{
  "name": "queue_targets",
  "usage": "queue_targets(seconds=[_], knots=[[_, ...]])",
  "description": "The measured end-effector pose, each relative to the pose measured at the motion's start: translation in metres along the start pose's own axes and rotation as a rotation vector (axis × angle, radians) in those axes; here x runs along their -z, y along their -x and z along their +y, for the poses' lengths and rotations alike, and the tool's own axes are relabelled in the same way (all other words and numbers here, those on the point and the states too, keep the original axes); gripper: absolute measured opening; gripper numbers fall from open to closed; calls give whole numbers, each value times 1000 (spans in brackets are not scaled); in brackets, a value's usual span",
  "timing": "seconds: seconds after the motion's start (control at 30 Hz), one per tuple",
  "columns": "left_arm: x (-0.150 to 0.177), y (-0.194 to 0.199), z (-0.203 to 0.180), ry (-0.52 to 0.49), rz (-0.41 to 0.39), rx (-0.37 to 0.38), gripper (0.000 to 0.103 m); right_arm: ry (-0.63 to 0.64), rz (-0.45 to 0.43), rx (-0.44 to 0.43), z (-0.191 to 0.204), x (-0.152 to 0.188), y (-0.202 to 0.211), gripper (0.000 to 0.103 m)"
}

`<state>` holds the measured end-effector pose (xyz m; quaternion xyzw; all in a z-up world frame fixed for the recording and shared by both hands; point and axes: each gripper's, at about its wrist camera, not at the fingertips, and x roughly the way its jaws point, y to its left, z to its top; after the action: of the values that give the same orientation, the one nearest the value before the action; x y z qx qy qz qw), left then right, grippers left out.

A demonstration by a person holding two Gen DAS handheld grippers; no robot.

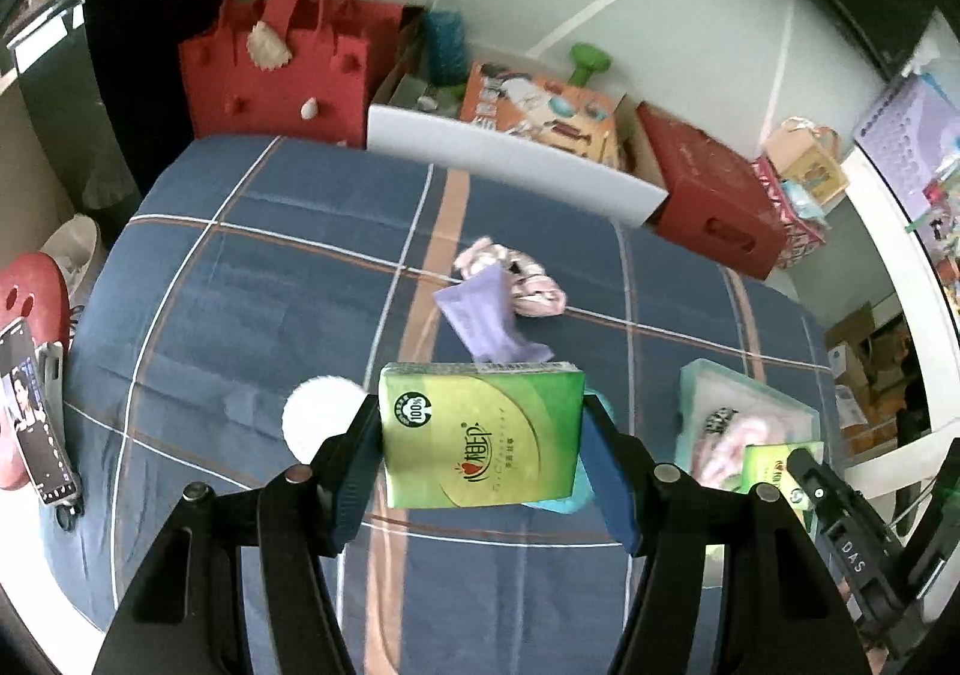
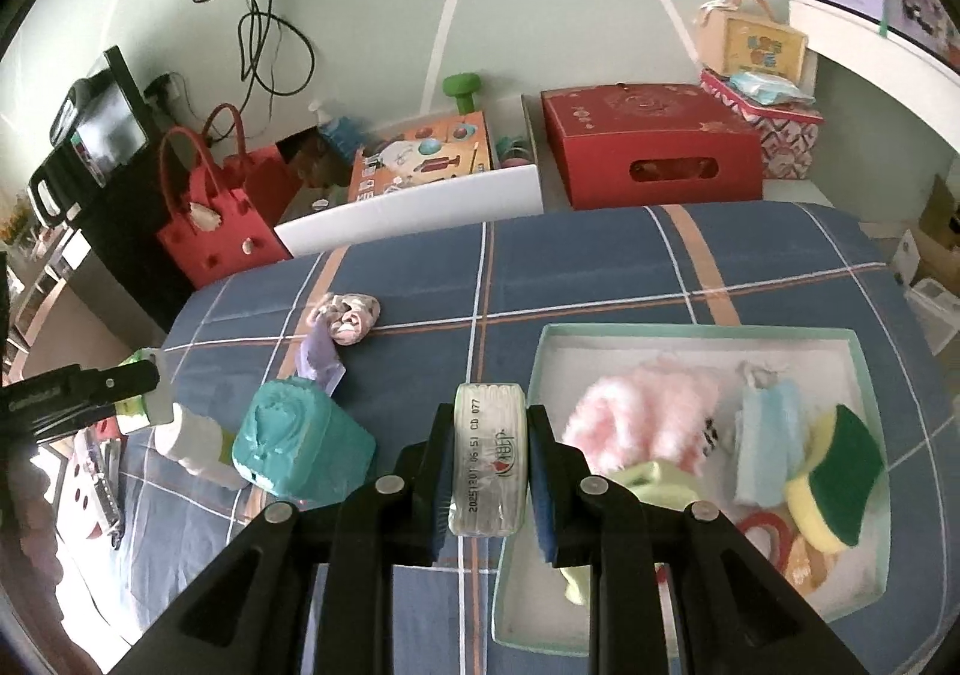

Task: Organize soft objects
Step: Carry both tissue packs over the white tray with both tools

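My left gripper point(image 1: 483, 441) is shut on a green tissue pack point(image 1: 480, 432), held flat-face up above the blue plaid bed. My right gripper point(image 2: 489, 465) is shut on a second tissue pack point(image 2: 491, 459), seen edge-on, just left of the mint-rimmed box point(image 2: 690, 333). The box holds a pink fluffy item point(image 2: 648, 417), a blue face mask point(image 2: 768, 435), a yellow-green sponge point(image 2: 834, 477) and a pale green cloth point(image 2: 660, 486). On the bed lie a pink scrunchie point(image 1: 522, 273), a purple packet point(image 1: 486, 315), a teal soft block point(image 2: 300, 444) and a white bottle point(image 2: 192, 441).
Beyond the bed's far edge stand a red felt bag point(image 1: 282, 69), a white bin of boxes point(image 1: 516, 153) and a red carton point(image 2: 654, 147). A phone on a stand point(image 1: 36, 411) sits at the bed's left side. The left gripper shows at the right wrist view's left edge point(image 2: 78, 381).
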<state>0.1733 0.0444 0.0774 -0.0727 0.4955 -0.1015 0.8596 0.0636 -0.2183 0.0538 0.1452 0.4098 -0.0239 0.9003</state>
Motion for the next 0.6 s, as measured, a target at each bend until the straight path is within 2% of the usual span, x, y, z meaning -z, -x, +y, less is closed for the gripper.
queue_targets(seconds=[0.23, 0.6], knots=[[26, 6, -42, -45, -40, 59, 65, -31, -7, 27, -17, 12, 11, 24], [53, -20, -118, -166, -2, 157, 65, -142, -34, 116, -71, 10, 20, 24]])
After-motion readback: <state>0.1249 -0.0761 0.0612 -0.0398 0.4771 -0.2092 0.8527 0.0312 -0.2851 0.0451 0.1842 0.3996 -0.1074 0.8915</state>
